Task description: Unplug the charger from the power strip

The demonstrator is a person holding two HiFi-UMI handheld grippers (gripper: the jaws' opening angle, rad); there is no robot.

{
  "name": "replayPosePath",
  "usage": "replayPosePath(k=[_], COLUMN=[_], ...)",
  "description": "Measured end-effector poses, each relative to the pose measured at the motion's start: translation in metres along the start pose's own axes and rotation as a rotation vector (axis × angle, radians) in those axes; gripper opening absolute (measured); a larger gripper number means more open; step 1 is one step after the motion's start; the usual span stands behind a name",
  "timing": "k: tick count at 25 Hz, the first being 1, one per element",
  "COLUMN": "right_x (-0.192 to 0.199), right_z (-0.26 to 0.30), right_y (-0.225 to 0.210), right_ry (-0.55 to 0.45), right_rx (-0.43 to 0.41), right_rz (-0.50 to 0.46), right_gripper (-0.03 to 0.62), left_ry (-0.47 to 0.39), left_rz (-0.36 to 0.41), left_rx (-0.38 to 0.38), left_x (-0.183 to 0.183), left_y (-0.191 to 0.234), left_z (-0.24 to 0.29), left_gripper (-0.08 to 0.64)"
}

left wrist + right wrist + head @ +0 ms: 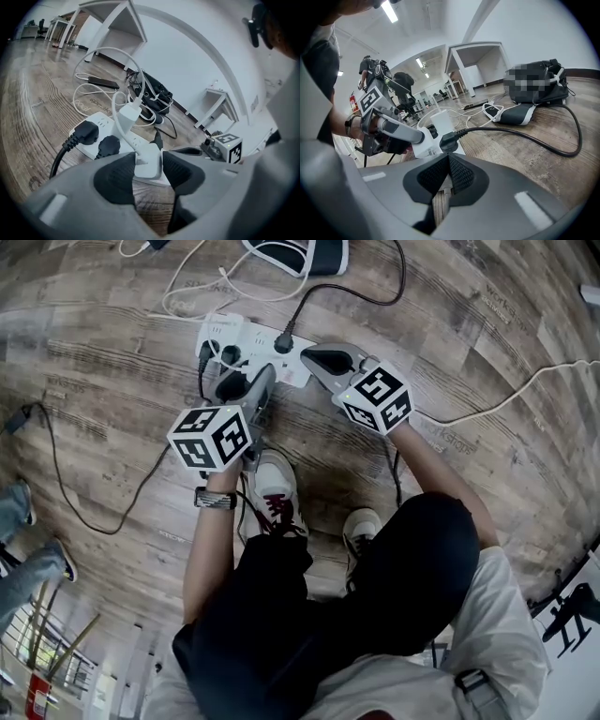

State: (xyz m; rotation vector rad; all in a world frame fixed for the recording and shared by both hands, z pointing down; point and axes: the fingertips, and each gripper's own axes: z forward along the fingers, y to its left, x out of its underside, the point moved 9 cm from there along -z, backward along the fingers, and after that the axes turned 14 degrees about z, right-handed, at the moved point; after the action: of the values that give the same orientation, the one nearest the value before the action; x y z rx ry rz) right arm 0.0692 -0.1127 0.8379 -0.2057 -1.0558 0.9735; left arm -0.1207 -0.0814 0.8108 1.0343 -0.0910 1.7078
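Observation:
A white power strip (239, 334) (101, 124) (423, 146) lies on the wooden floor with black plugs (86, 133) and a white adapter (129, 115) in it. At its near end stands the white charger (149, 161). My left gripper (149, 165) (258, 381) straddles this charger, with the pads close on both sides and a thin dark gap at the right pad. My right gripper (449, 157) (305, 360) is shut with nothing in it, its tips low at the strip's right end beside a black plug (449, 139).
A black-and-white bag (300, 251) (515, 112) lies beyond the strip, with white cables and a phone (103, 83) on the floor. A black cable (543, 140) runs right. My shoes (272, 488) are just behind the grippers. Another person's legs (19, 512) stand at the left.

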Motion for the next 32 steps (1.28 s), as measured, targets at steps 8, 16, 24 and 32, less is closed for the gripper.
replayPosePath(k=[8, 16, 24, 32], right_x=[0.000, -0.008, -0.020, -0.058], right_z=[0.002, 0.004, -0.018, -0.056], right_y=[0.002, 0.025, 0.021, 0.020], right_ry=[-0.002, -0.012, -0.041, -0.123], right_rx=[0.011, -0.013, -0.009, 0.043], right_rz=[-0.009, -0.112, -0.101, -0.147], right_gripper=[0.002, 0.002, 0.002, 0.002], left_ry=[0.038, 0.046, 0.023, -0.003], left_rz=[0.103, 0.139, 0.126, 0.185], left_rx=[-0.029, -0.084, -0.115, -0.221], left_x=[-0.003, 0.000, 0.009, -0.001], left_y=[0.002, 0.003, -0.004, -0.010], left_z=[-0.008, -0.020, -0.037, -0.049], left_gripper=[0.258, 0.264, 0.262, 0.127])
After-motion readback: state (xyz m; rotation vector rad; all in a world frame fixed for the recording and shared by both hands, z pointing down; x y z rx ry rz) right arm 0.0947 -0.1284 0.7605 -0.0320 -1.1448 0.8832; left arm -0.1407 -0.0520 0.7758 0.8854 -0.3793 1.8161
